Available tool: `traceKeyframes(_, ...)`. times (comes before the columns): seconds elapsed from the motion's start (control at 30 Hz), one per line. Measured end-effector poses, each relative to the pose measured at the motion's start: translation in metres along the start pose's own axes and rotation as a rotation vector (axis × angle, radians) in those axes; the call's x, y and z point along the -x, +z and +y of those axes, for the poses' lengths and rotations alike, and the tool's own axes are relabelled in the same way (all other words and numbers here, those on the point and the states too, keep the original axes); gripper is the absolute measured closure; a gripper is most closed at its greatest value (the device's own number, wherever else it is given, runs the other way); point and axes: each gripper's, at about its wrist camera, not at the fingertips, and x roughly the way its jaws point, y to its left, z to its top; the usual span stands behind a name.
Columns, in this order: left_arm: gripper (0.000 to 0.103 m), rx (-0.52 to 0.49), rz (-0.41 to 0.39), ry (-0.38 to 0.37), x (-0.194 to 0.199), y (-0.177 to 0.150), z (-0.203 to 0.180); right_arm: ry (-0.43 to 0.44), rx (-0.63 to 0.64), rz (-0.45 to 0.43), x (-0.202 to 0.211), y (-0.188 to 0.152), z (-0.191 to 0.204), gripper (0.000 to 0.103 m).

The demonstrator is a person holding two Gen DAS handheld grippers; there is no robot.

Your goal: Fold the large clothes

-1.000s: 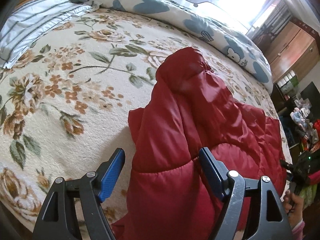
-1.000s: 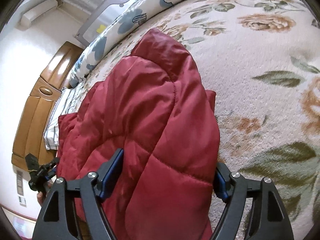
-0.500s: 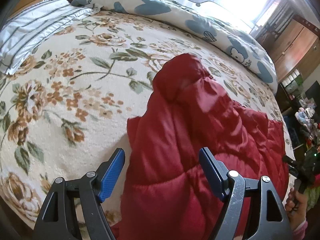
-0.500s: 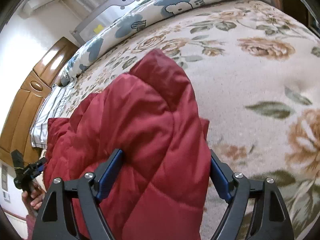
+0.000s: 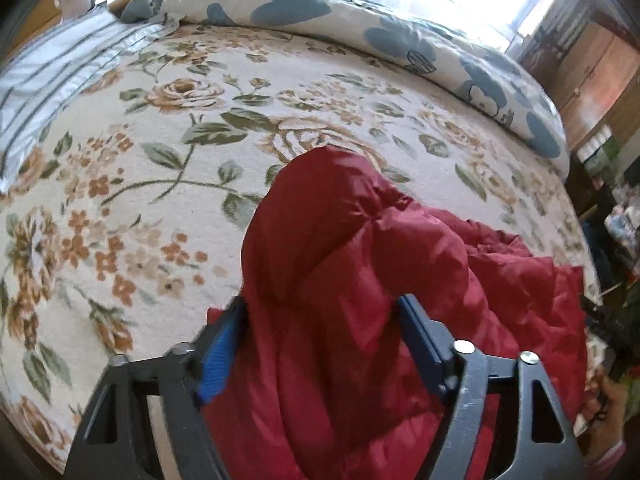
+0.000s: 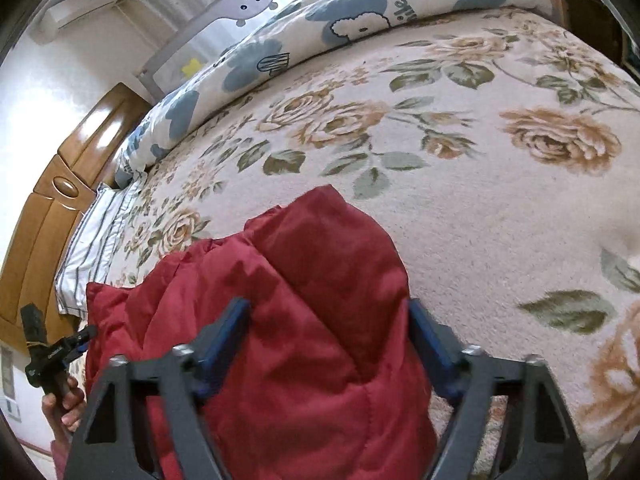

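Observation:
A red quilted puffer jacket (image 5: 360,264) lies bunched on the floral bedspread (image 5: 160,160). My left gripper (image 5: 320,320) is closed on a thick fold of it, with padding bulging between the blue pads. In the right wrist view the same jacket (image 6: 312,292) fills the lower middle. My right gripper (image 6: 328,324) is closed on another thick fold. The jacket's far end is lifted and droops forward between the two grippers. The right gripper also shows in the left wrist view (image 5: 612,332), and the left gripper in the right wrist view (image 6: 52,352).
A blue-and-white patterned duvet (image 5: 400,32) is rolled along the far edge of the bed. A striped pillow (image 5: 48,76) lies at the head. A wooden headboard (image 6: 52,184) stands at the left of the right wrist view. Wooden cabinets (image 5: 592,76) stand past the foot.
Both grippers have pulled back toward the near edge of the bed with the jacket, which covers less of the bedspread. The jaws of both have closed in on the padding.

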Motion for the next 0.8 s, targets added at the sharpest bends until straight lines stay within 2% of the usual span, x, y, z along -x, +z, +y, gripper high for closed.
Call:
traceKeyframes(0.03, 0.067, -0.02, 0.005, 0.014, -0.003, 0.001, -0.004, -0.016, 0.013, -0.003, 0.001, -0.001, 0.004, 0.059)
traceKeyframes(0.07, 0.077, -0.036, 0.009, 0.025, -0.005, 0.0, -0.007, -0.026, 0.023, -0.008, 0.002, -0.002, 0.006, 0.071)
traceKeyframes(0.17, 0.089, -0.05, -0.027, 0.022, 0.004, 0.0, -0.012, -0.047, 0.05, -0.045, 0.013, -0.007, 0.016, 0.08)
traceKeyframes(0.2, 0.089, -0.051, -0.044, 0.023, 0.01, 0.0, -0.013, -0.068, 0.077, -0.095, 0.024, -0.006, 0.025, 0.081)
traceKeyframes(0.23, 0.091, -0.046, -0.067, 0.025, 0.016, 0.002, -0.014, -0.068, 0.077, -0.095, 0.024, -0.006, 0.025, 0.082)
traceKeyframes(0.27, 0.091, -0.038, -0.088, 0.028, 0.021, 0.004, -0.014, -0.076, 0.09, -0.138, 0.032, -0.002, 0.031, 0.082)
traceKeyframes(0.43, 0.093, -0.006, -0.142, 0.071, 0.024, 0.018, -0.02, -0.091, 0.086, -0.197, 0.034, 0.016, 0.043, 0.083)
traceKeyframes(0.6, 0.093, 0.02, -0.117, 0.095, -0.003, 0.03, -0.022, -0.165, 0.068, -0.17, 0.003, 0.03, 0.037, 0.083)
traceKeyframes(0.8, 0.092, 0.018, -0.074, 0.138, -0.039, 0.041, -0.026, -0.208, 0.04, -0.127, -0.024, 0.026, 0.023, 0.083)
